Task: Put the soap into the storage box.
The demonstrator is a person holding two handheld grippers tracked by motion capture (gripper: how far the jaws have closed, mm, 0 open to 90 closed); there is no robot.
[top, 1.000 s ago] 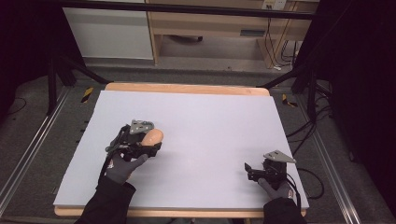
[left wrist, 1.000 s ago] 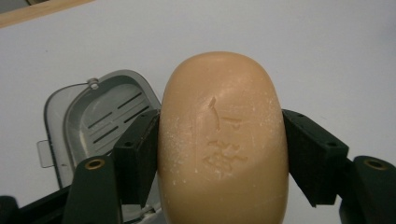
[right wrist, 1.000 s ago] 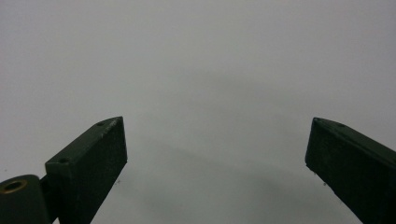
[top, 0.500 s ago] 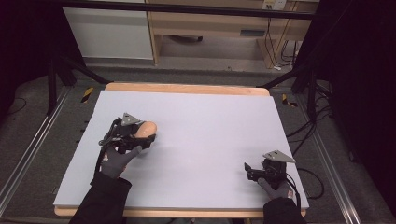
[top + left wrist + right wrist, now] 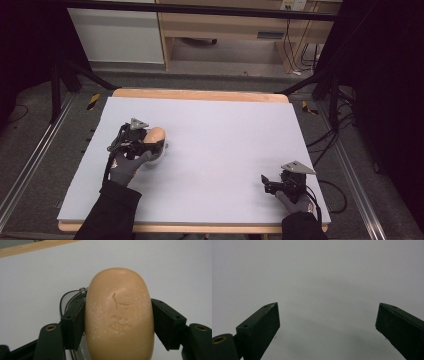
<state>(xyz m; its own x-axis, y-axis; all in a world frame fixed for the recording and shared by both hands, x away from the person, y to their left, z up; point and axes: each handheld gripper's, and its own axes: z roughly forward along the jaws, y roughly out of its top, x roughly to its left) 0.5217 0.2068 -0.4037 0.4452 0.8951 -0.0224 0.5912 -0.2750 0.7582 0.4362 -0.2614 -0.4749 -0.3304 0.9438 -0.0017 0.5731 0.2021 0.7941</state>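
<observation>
White table (image 5: 225, 150): tan oval soap bar (image 5: 119, 317), stamped marks, powdery flecks.

Soap bar (image 5: 119, 317): near end cut off by the bottom edge
Stamped mark on it: too faint to read
Round thing (image 5: 72, 298) under the soap: mostly hidden, cannot be identified

We count one soap bar (image 5: 119, 315) and one clear dish (image 5: 159, 154) under it, both on the one table (image 5: 225, 145).
</observation>
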